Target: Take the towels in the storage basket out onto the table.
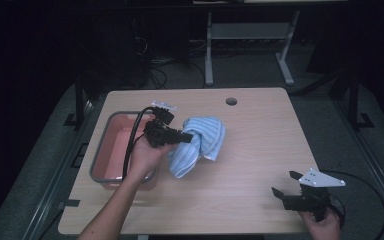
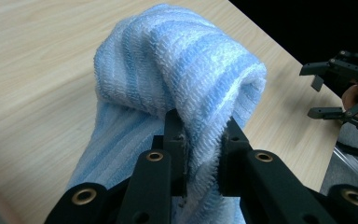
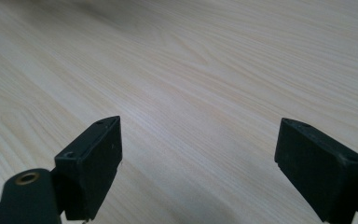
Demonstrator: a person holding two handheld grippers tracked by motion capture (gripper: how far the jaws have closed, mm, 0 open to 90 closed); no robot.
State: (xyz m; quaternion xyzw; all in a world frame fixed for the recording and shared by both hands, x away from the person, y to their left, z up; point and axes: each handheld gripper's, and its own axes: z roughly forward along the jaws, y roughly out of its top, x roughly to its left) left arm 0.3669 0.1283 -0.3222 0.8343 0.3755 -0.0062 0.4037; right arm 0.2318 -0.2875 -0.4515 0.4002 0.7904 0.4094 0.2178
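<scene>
Left tool (image 1: pixel 187 136) grips blue towel (image 1: pixel 205 142) beside pink tub (image 1: pixel 111 145).

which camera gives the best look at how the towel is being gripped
The left gripper view: the towel sits right ahead, a fold pinched between the left tool's jaws. The high view shows the whole towel on the table beside the tub, but the pinch is small there. The right gripper view looks at bare tabletop.

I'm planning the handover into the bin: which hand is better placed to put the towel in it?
Left. The left gripper is already shut on the towel, right beside the bin. The right gripper is open over bare table, far from both.
</scene>
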